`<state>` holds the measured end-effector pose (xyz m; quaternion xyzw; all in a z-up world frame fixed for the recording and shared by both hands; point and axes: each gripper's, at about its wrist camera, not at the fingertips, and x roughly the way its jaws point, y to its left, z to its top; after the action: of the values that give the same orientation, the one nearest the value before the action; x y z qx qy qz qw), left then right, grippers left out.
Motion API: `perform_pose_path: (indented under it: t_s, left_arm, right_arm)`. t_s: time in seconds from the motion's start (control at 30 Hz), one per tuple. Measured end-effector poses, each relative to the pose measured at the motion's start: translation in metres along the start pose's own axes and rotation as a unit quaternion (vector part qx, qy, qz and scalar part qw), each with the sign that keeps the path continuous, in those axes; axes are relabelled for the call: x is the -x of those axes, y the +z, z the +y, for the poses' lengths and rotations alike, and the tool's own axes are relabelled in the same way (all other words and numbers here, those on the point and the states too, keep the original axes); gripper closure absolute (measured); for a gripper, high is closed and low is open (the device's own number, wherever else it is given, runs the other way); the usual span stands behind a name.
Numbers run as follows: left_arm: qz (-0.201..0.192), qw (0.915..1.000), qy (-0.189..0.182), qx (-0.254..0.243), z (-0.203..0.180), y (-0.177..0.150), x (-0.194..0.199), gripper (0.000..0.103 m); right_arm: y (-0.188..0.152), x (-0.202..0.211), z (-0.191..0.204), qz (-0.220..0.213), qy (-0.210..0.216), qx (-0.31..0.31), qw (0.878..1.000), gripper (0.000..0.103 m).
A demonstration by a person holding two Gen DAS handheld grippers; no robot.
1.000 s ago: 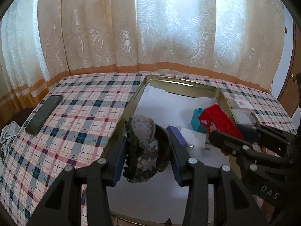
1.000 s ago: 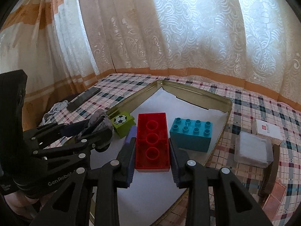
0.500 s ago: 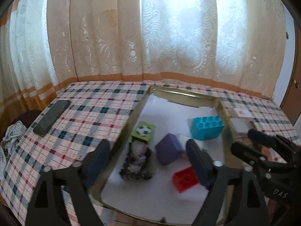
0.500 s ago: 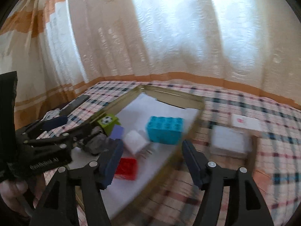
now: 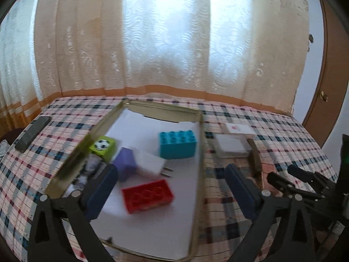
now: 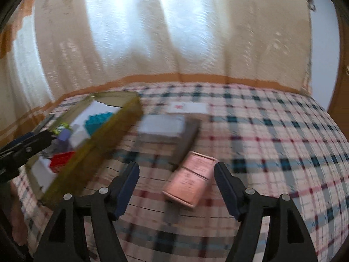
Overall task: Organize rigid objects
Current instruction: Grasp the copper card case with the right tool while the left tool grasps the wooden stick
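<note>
A gold metal tray (image 5: 201, 152) lined with white paper holds a red brick (image 5: 147, 195), a teal brick (image 5: 177, 144), a green football cube (image 5: 103, 145), a purple block (image 5: 124, 160), a white plug adapter (image 5: 150, 164) and a grey patterned thing (image 5: 92, 166) by its left wall. My left gripper (image 5: 171, 191) is open and empty above the tray's near half. My right gripper (image 6: 176, 186) is open and empty over the checked cloth, with a pink box (image 6: 190, 181) lying between its fingers. The tray also shows at the left of the right wrist view (image 6: 104, 139).
On the checked cloth right of the tray lie a clear plastic box (image 6: 162, 127), a dark flat bar (image 6: 187, 137) and a white card (image 6: 187, 107). A black phone (image 5: 32, 133) lies at the far left. Curtains hang behind; a wooden door (image 5: 327, 76) stands right.
Both grippers opened and let go: the grey thing and the red brick now lie in the tray. Both pulled back; the right one swung right to over the pink box.
</note>
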<state>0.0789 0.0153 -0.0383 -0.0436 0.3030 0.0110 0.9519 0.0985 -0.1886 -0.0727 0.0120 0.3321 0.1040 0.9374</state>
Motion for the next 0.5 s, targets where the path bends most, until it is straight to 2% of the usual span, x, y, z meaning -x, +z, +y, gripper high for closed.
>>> perform_pose_path:
  t_s: [0.23,0.33,0.4,0.5]
  left_arm:
    - [0.003,0.9996,-0.015,-0.025,-0.033,0.001,-0.005,0.001]
    - [0.011,0.9996,-0.016,-0.023,-0.037,0.002,-0.012,0.001]
    - [0.017,0.9995,-0.020,-0.018,-0.038,0.003,-0.017,0.001]
    - [0.024,0.9993,-0.023,-0.019,-0.044,0.004,-0.023,0.001]
  right_arm:
    - [0.000,-0.034,-0.004,0.058,-0.007,-0.013,0.998,0.030]
    - [0.000,-0.042,-0.010,0.074,0.000,-0.031,0.997,0.030]
    - [0.000,-0.046,-0.015,0.082,-0.009,-0.037,0.996,0.030]
    - [0.001,-0.046,-0.019,0.083,-0.022,-0.028,0.996,0.044]
